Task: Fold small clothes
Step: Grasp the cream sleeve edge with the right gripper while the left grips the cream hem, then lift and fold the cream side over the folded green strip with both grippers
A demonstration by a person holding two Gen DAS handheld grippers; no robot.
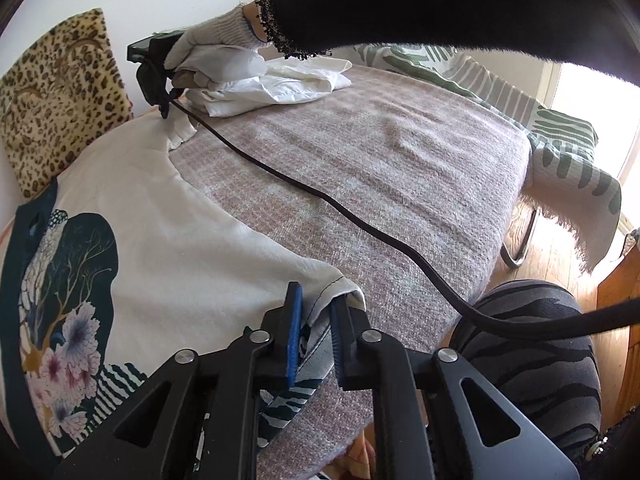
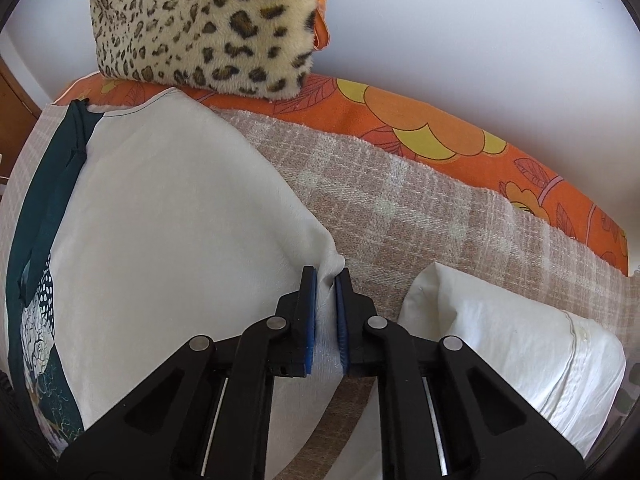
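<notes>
Both tongs are clamped on the edge of a white top. Left tongs pinch a hemmed corner of the top between blue pads, the cloth bunched up in the narrow gap. Right tongs squeeze a fold of the same top at its other edge; from the left wrist view these right tongs show at the far corner of the garment, held by a gloved hand under a black fuzzy sleeve.

That top lies spread flat on a bed covered by a pinkish-grey woven blanket, with a printed panel of dark teal, flowers and branches showing at its left side and a dark teal band along one edge. A black cable runs across the blanket from the right tongs toward the lower right of the left wrist view.

Just beside the right tongs sits a pile of folded white cloth, resting on the blanket and apart from the top. Beyond the blanket's edge lies an orange flowered sheet, and on it, against the white wall, a leopard-print cushion. Off the far end of the bed a green-and-white striped throw hangs over a seat above a wooden floor.
</notes>
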